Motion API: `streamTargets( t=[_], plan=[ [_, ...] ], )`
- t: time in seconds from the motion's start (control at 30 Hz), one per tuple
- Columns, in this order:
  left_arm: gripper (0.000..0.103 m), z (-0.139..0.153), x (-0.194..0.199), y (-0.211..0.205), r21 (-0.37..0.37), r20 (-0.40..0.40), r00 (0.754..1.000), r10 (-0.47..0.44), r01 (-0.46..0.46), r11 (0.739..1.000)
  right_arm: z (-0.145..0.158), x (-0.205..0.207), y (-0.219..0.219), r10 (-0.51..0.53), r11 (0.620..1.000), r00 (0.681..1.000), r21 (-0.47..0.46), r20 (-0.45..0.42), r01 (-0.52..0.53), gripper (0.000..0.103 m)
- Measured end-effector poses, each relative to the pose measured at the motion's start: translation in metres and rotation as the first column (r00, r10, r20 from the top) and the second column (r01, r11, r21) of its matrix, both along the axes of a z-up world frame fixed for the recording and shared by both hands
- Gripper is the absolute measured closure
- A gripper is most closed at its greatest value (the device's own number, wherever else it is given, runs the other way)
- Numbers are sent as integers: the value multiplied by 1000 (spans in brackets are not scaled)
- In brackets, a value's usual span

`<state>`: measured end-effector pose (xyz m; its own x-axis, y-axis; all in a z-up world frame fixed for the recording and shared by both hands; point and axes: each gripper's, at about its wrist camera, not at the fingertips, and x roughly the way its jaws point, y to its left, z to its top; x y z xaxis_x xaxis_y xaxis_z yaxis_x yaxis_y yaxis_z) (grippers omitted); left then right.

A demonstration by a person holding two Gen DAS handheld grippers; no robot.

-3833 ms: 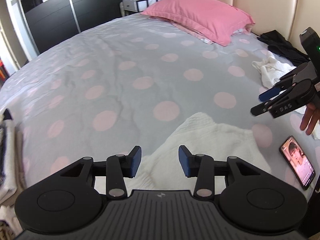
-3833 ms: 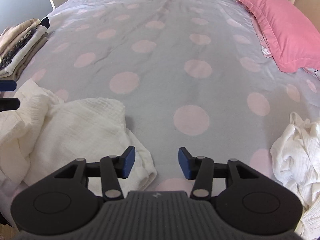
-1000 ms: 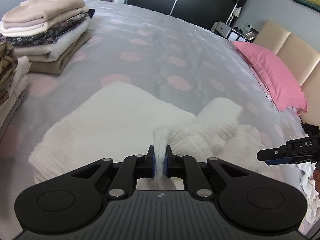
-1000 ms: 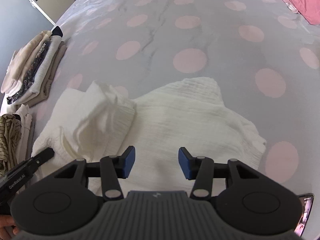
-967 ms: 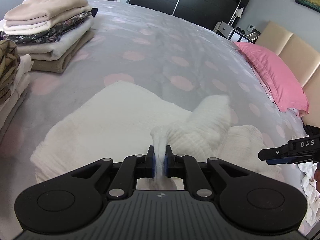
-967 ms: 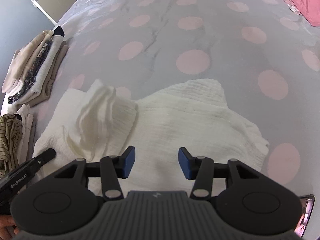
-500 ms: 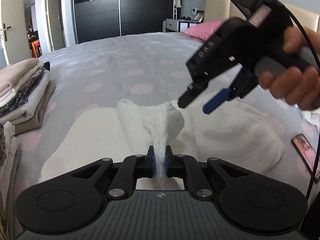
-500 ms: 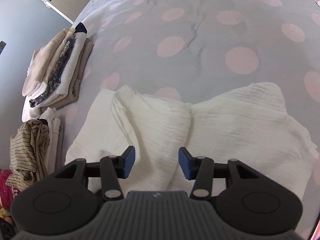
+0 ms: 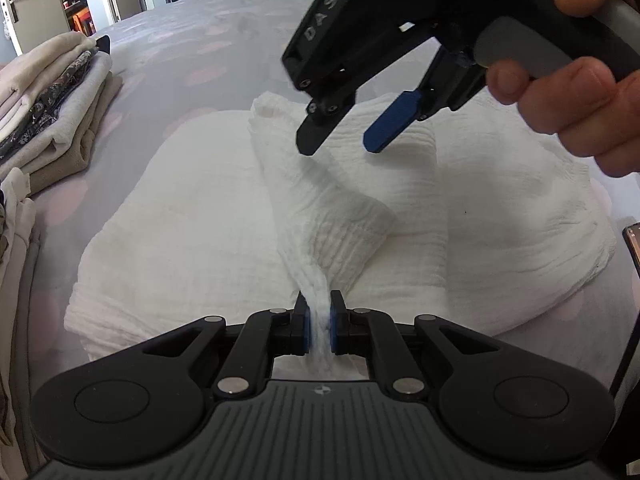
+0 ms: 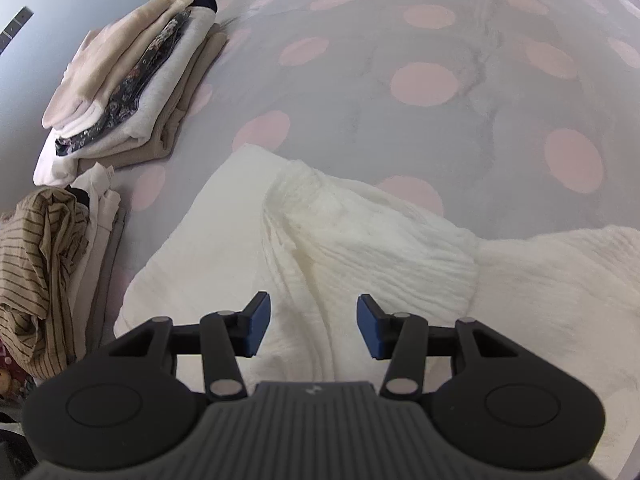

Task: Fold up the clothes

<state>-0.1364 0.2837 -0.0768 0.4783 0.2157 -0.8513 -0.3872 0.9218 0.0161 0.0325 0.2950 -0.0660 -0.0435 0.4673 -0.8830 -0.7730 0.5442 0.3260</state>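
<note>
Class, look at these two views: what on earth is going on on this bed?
A person is folding a white crinkled garment on a bed with a spotted cover. The left hand-held gripper is shut on a bunched part of it, lifted off the rest. The right hand-held gripper, held in a hand, hovers open above the raised fabric, gripping nothing. Stacks of folded clothes sit at the bed's edge.
</note>
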Motion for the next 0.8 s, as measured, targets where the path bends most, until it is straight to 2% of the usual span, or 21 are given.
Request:
streamTargets(
  t=[0.23, 0.27, 0.33, 0.4, 0.43, 0.5, 0.63, 0.7, 0.8],
  plan=[
    [96, -3, 6, 12, -58, -62, 998, 10, -14, 998, -15, -10, 22, 67, 997, 997, -34, 29, -66, 55],
    [96, -2, 6, 14, -72, -64, 998, 17, -22, 997, -17, -11, 24, 69, 997, 997, -40, 30, -68, 58],
    [96, 0, 6, 19, -100, -67, 997, 31, -38, 994, -18, -12, 25, 78, 996, 997, -44, 30, -76, 79],
    [96, 3, 4, 22, -115, -58, 997, 44, -50, 992, -14, -14, 25, 86, 996, 995, -38, 41, -84, 89],
    [96, 6, 3, 22, -122, -48, 998, 47, -52, 991, -10, -14, 24, 90, 996, 995, -30, 50, -89, 90],
    [96, 13, 0, 22, -142, -16, 999, 50, -51, 988, 1, -13, 19, 100, 995, 993, -9, 66, -99, 92],
    [96, 39, -5, 16, -250, 116, 993, 33, -3, 968, 33, -5, -1, 98, 994, 988, 30, 119, -102, 92],
    [96, 54, -6, 9, -300, 188, 982, 20, 38, 953, 48, 4, -16, 75, 995, 988, 51, 138, -82, 92],
    [96, 75, -2, -7, -318, 273, 962, -18, 108, 942, 71, 24, -42, 12, 995, 989, 96, 145, -26, 92]
  ],
)
